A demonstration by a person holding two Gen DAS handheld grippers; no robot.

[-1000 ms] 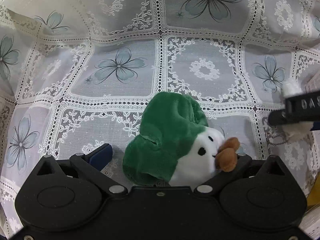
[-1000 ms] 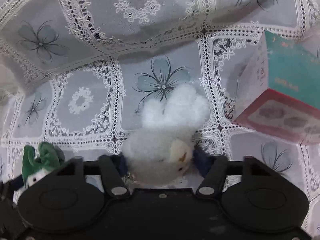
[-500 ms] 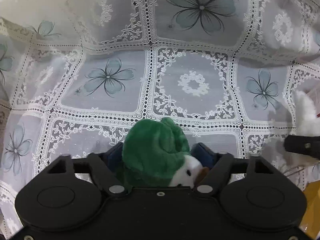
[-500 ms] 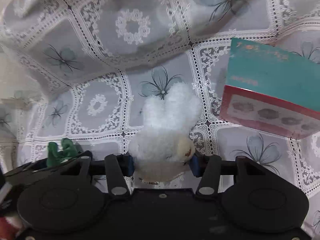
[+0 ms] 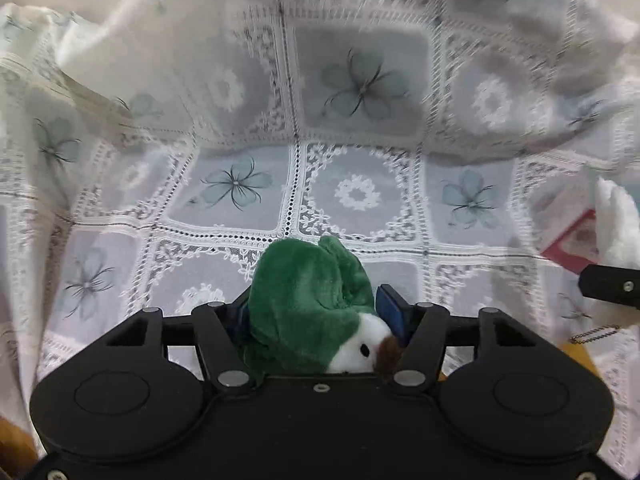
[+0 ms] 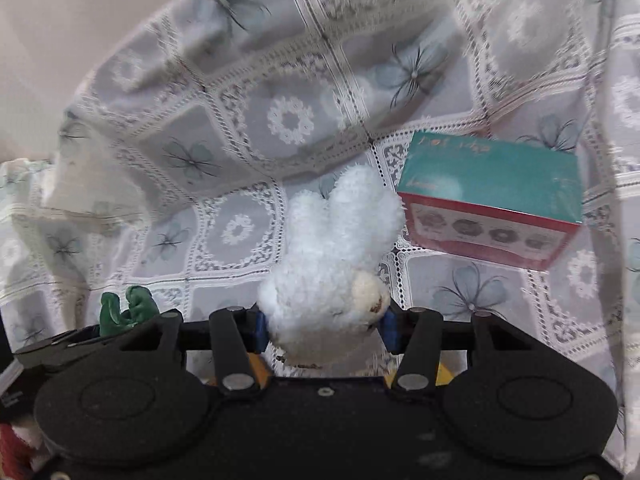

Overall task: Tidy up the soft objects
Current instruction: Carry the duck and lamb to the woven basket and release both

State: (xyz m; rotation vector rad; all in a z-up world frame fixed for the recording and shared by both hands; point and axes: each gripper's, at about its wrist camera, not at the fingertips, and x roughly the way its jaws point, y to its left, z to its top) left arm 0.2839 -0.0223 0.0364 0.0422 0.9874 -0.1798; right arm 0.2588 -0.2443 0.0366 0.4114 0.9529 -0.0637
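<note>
Left gripper (image 5: 316, 312) clamped the green plush toy (image 5: 308, 304); right gripper (image 6: 324, 326) clamped the white plush rabbit (image 6: 332, 256), both lifted clear of the lace-covered tabletop (image 5: 360, 196) for sorting.

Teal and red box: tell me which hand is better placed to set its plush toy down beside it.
Right, probably. The right gripper, shut on the white plush rabbit, has the box just ahead-right; in the left wrist view it shows only at the right edge.

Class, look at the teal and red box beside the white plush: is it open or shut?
Shut: the box shows unbroken faces, no raised flap.
</note>
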